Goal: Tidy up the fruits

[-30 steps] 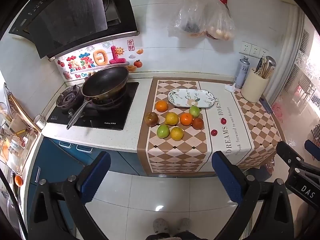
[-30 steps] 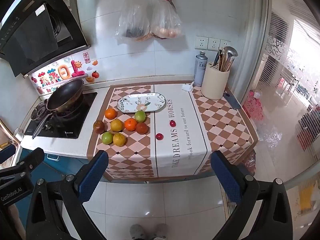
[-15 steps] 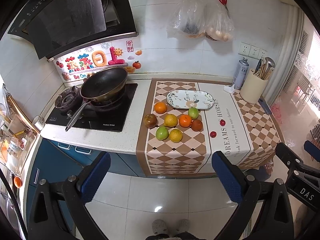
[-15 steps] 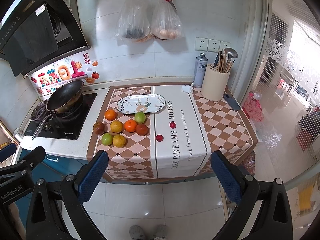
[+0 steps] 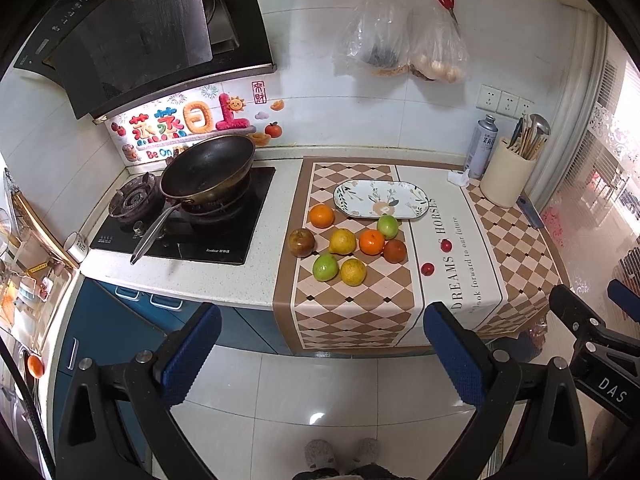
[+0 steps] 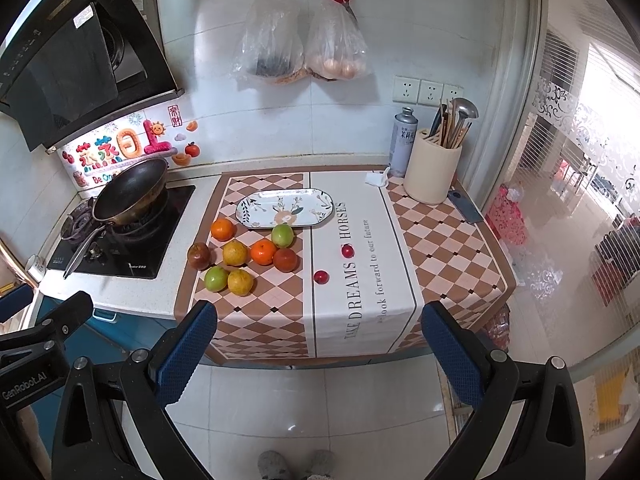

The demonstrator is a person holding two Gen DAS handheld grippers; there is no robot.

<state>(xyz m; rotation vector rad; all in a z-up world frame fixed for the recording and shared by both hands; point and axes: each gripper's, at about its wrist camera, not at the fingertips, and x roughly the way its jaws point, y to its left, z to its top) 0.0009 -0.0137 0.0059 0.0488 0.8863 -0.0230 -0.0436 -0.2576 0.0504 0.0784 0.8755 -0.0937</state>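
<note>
Several fruits lie in a cluster on the checked cloth: oranges (image 5: 321,215) (image 6: 222,229), green apples (image 5: 325,267) (image 6: 216,278), yellow fruits (image 5: 353,271) (image 6: 240,282) and dark red ones (image 5: 301,242) (image 6: 285,259). Two small red fruits (image 5: 427,269) (image 6: 321,277) lie to their right. An empty oval flowered plate (image 5: 380,199) (image 6: 285,208) sits just behind the cluster. My left gripper (image 5: 320,356) and right gripper (image 6: 318,354) are both open and empty, held over the floor well in front of the counter.
A black wok (image 5: 207,172) sits on the gas hob (image 5: 180,220) left of the cloth. A cream utensil holder (image 6: 431,176) and a spray can (image 6: 403,142) stand at the back right. Plastic bags (image 6: 300,44) hang on the wall. The counter edge (image 5: 180,280) faces me.
Both views have shifted slightly; the counter and fruits sit a touch higher and farther in frame. Nothing on the counter has moved and both grippers stay open.
</note>
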